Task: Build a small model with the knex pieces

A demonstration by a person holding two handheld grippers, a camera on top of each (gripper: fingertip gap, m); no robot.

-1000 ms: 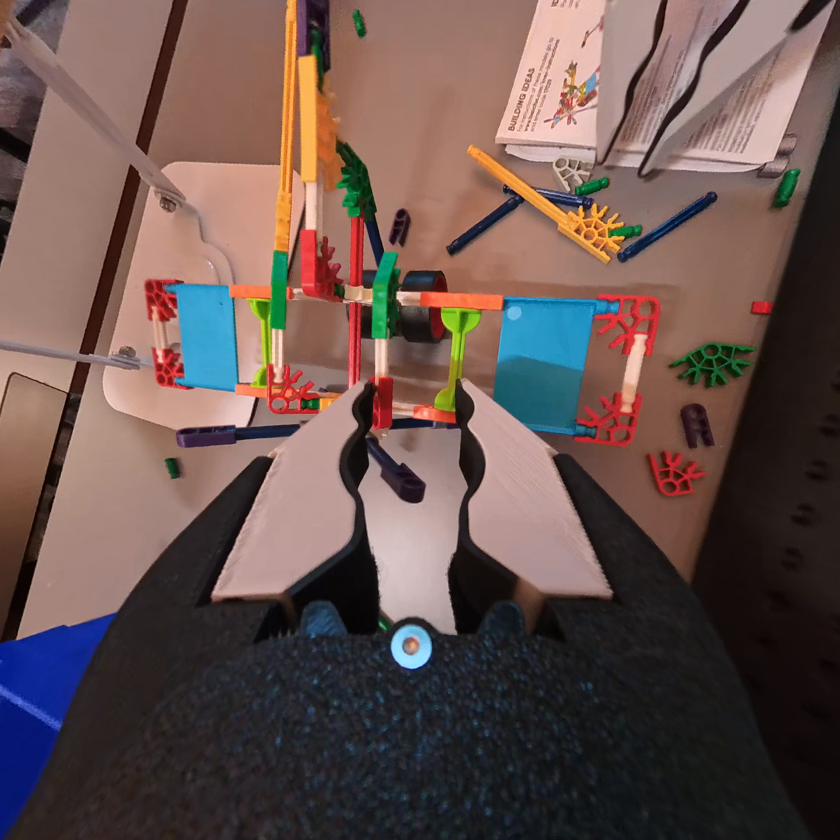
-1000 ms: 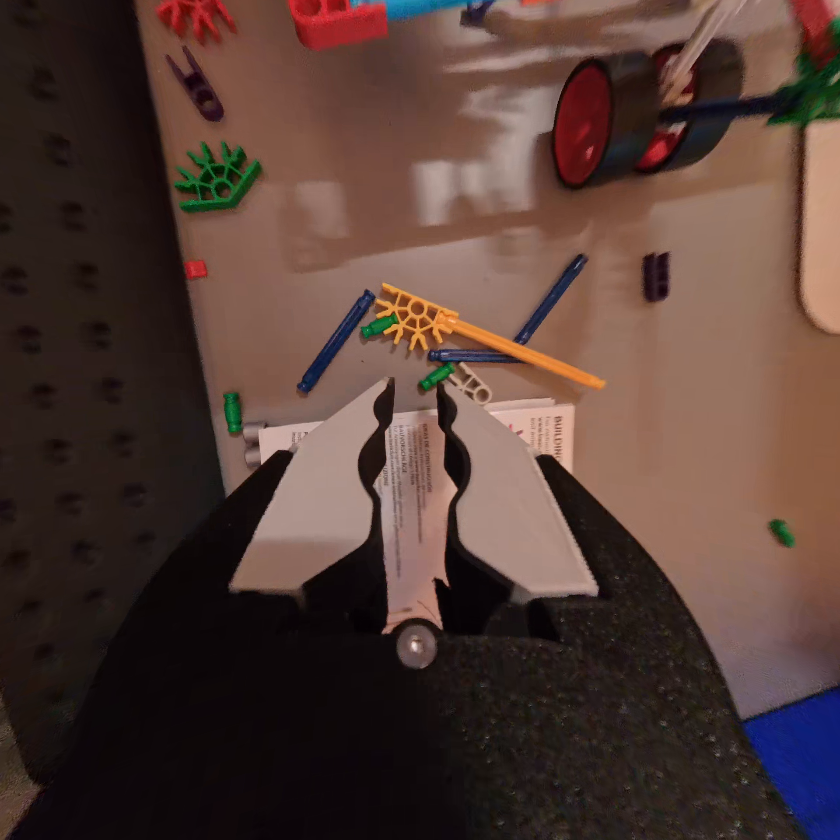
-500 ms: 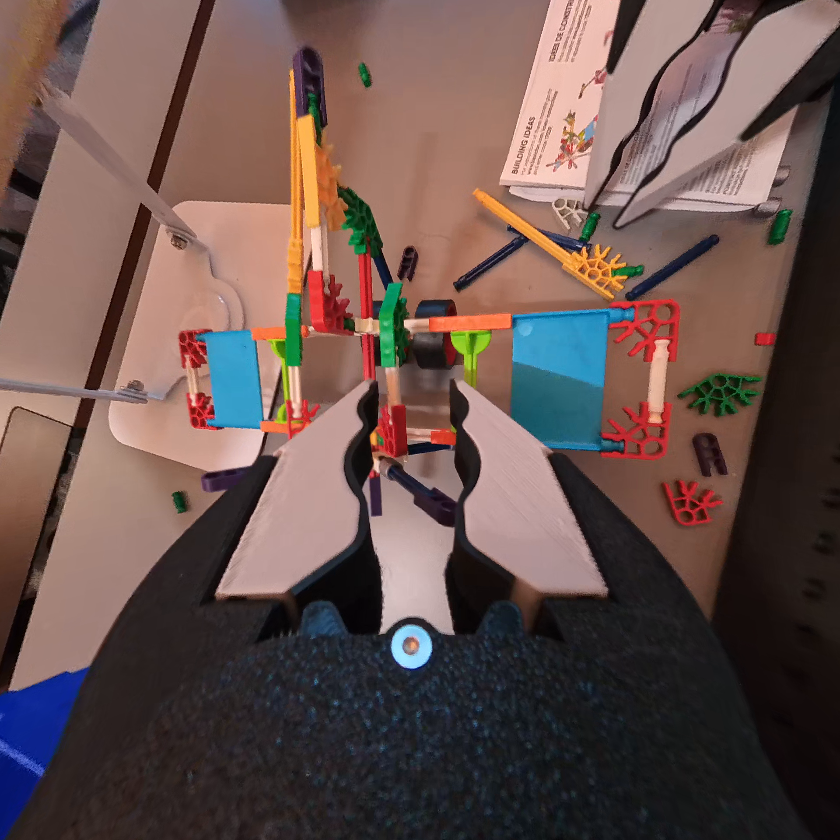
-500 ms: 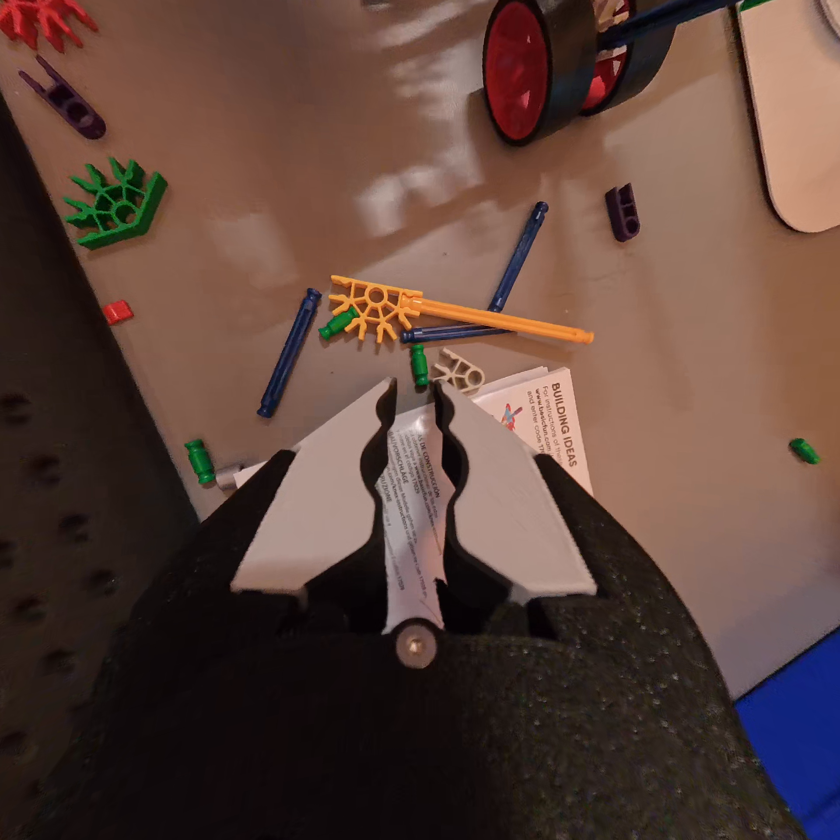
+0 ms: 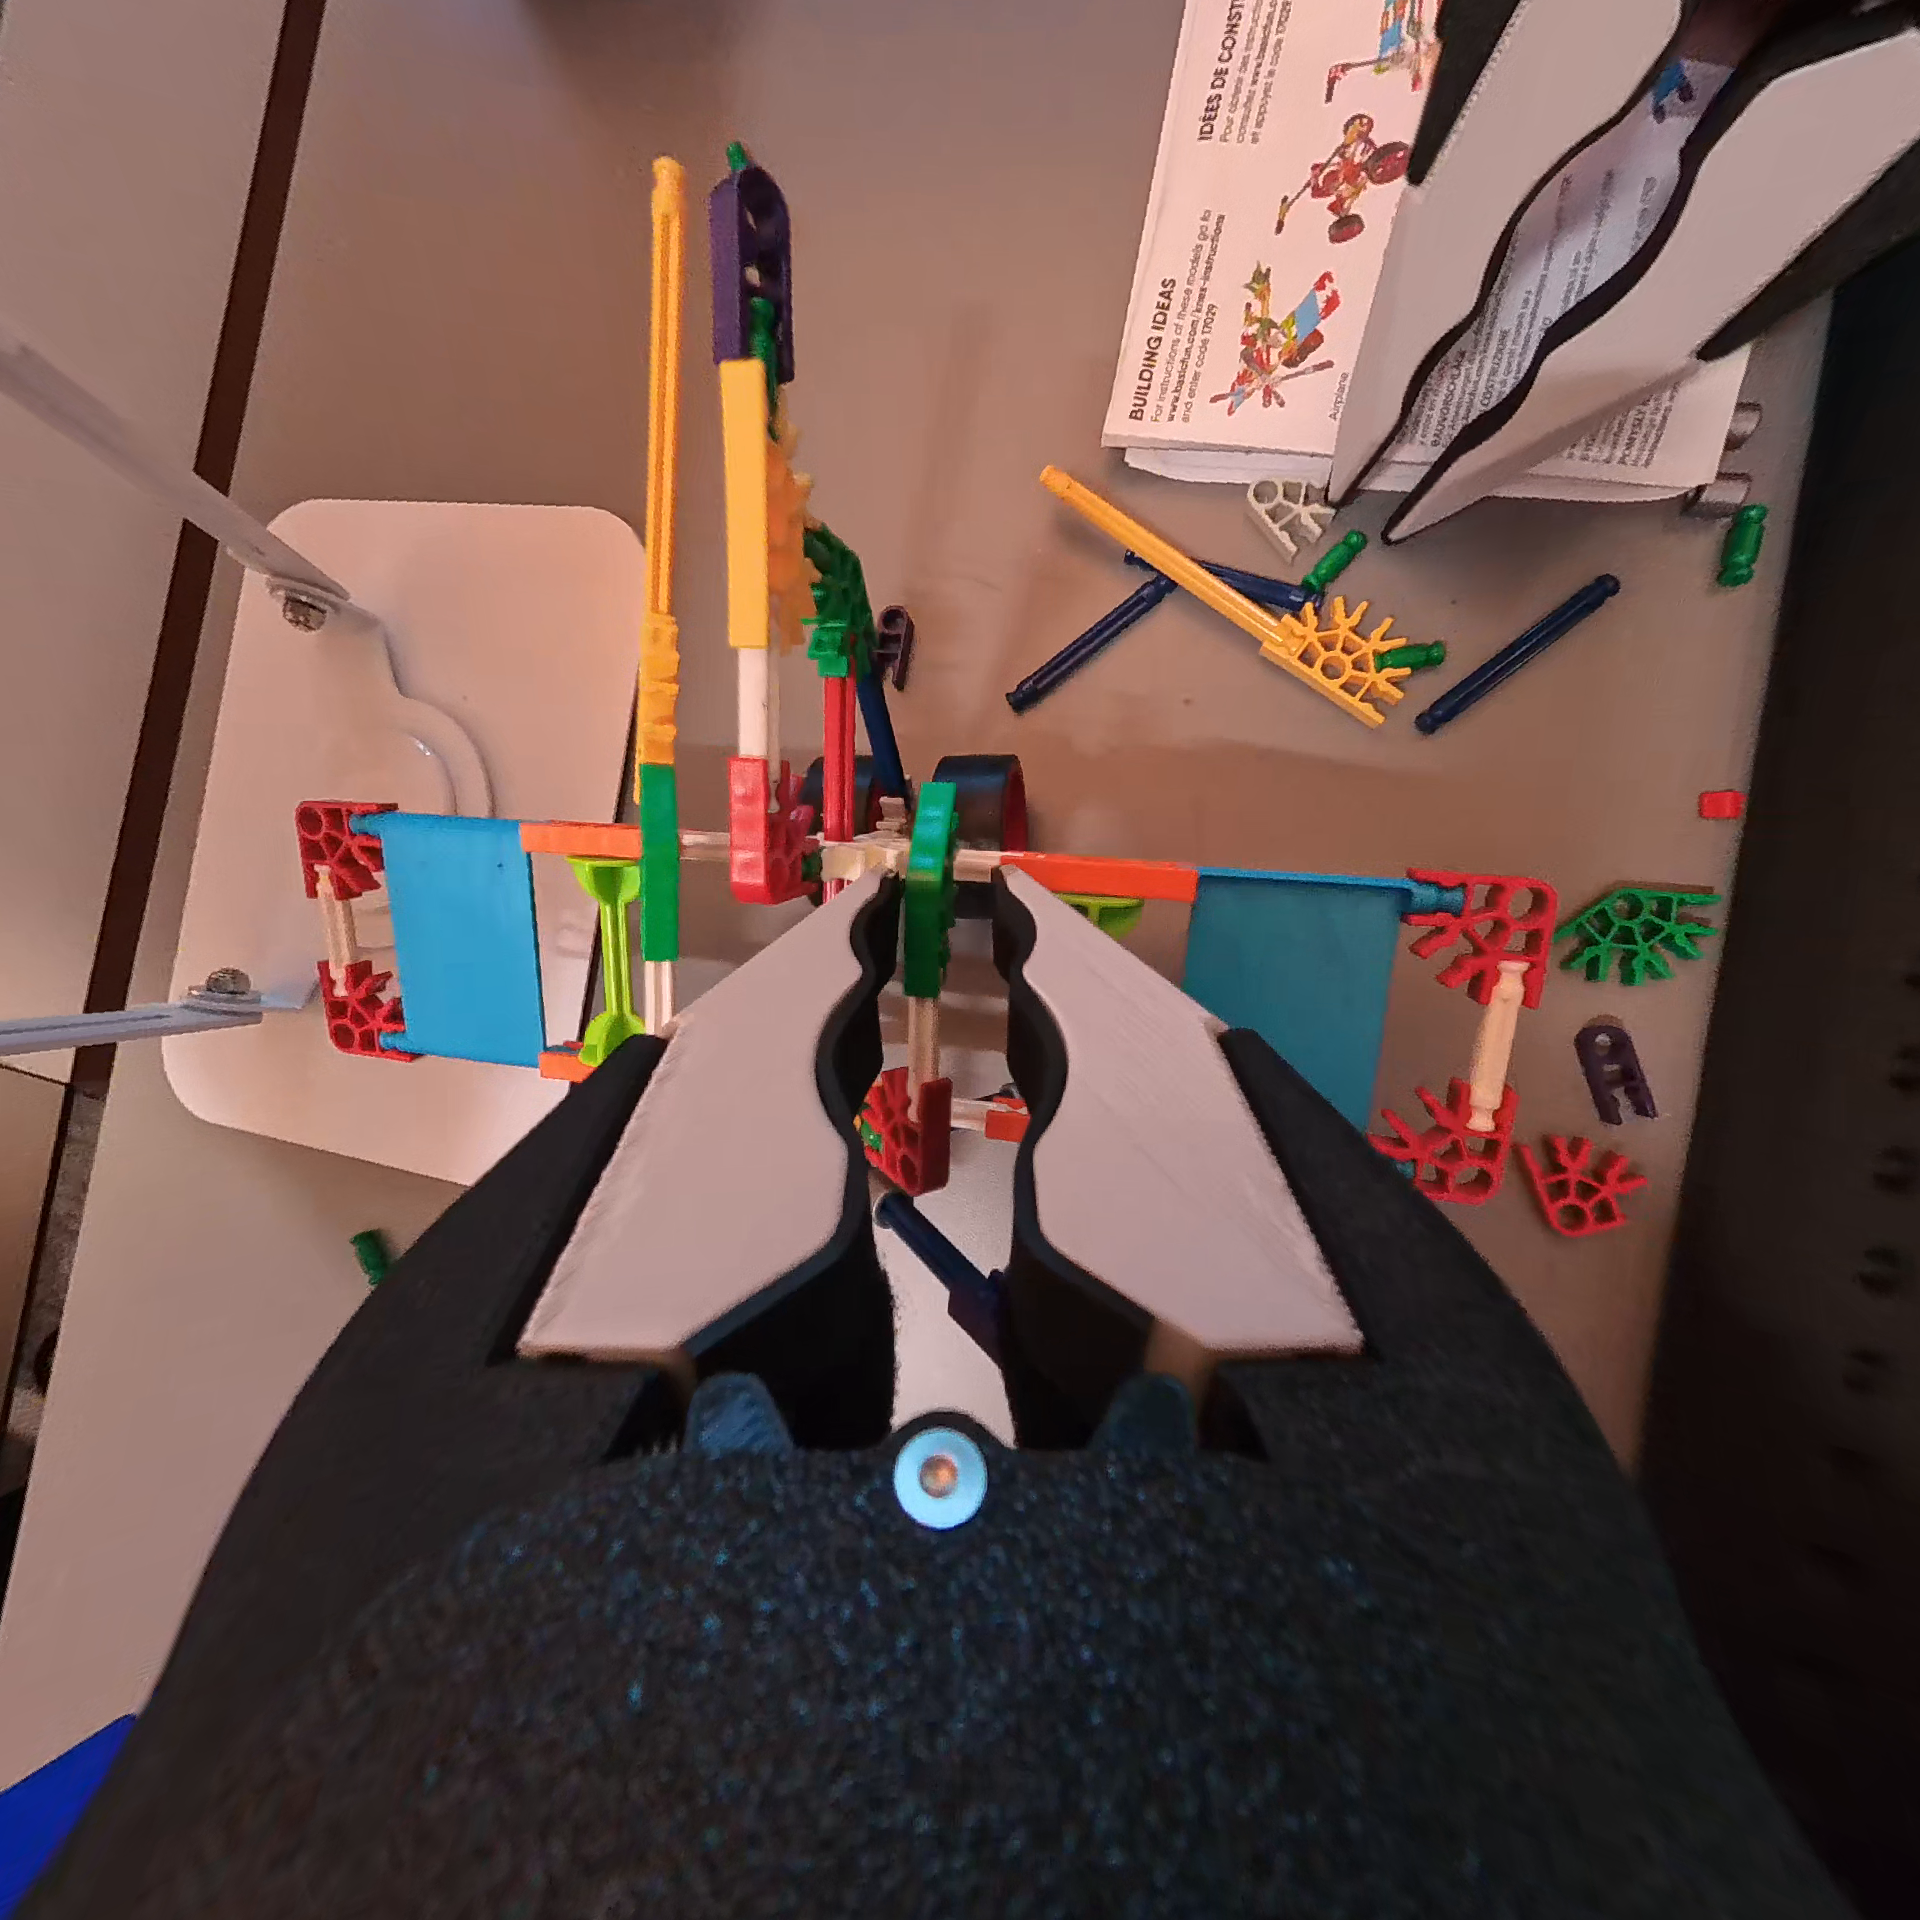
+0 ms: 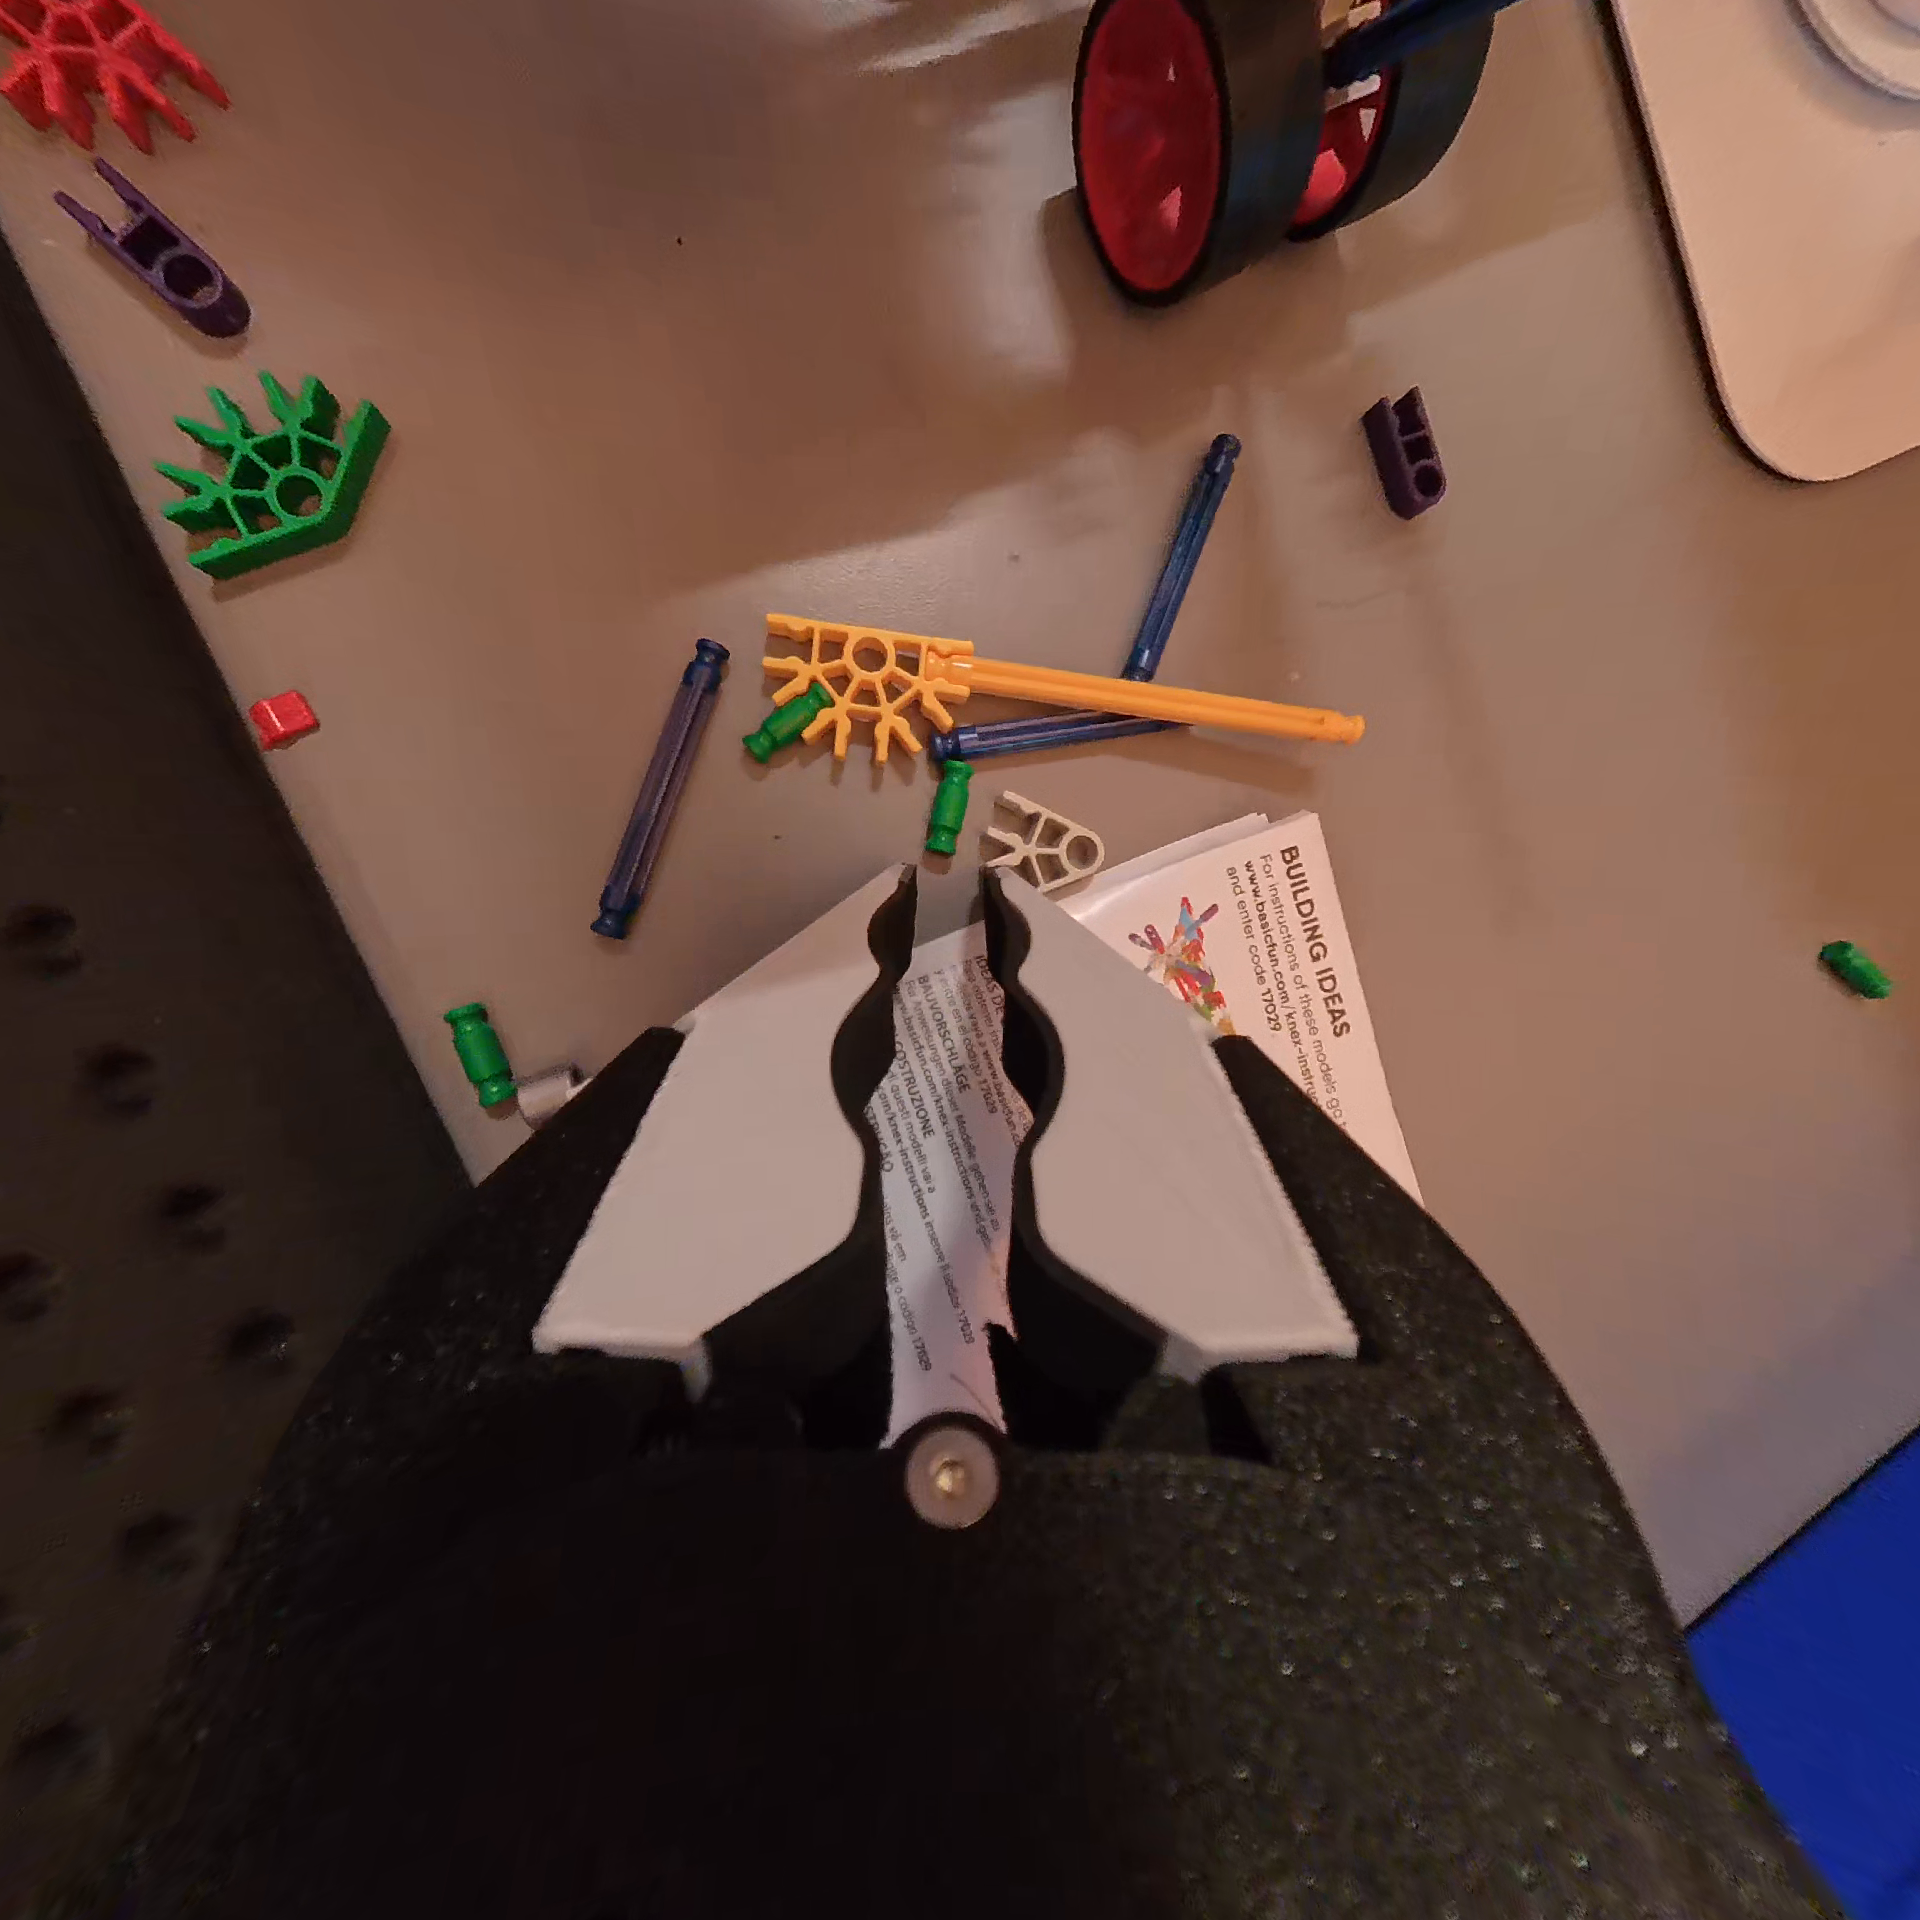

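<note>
The leaflet (image 6: 1262, 971) slides under the right gripper (image 6: 948, 881), most of its page covered by the fingers and the black body. Up top, the wheel pair (image 6: 1236, 156) is sliced by the frame edge (axle barely showing). In the left wrist view, the left gripper (image 5: 940, 888) masks the model's (image 5: 748, 831) lower frame, and the blue panel (image 5: 1288, 977) seems partly tucked behind a finger.

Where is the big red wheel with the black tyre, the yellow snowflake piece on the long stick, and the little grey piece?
Red plastic wheel with black tyre (image 6: 1148, 171), right wrist view, red hub face.
Yellow snowflake-shaped connector (image 6: 868, 686), right wrist view, centre ring.
Small grey plastic connector (image 6: 1042, 854), right wrist view, its middle.
</note>
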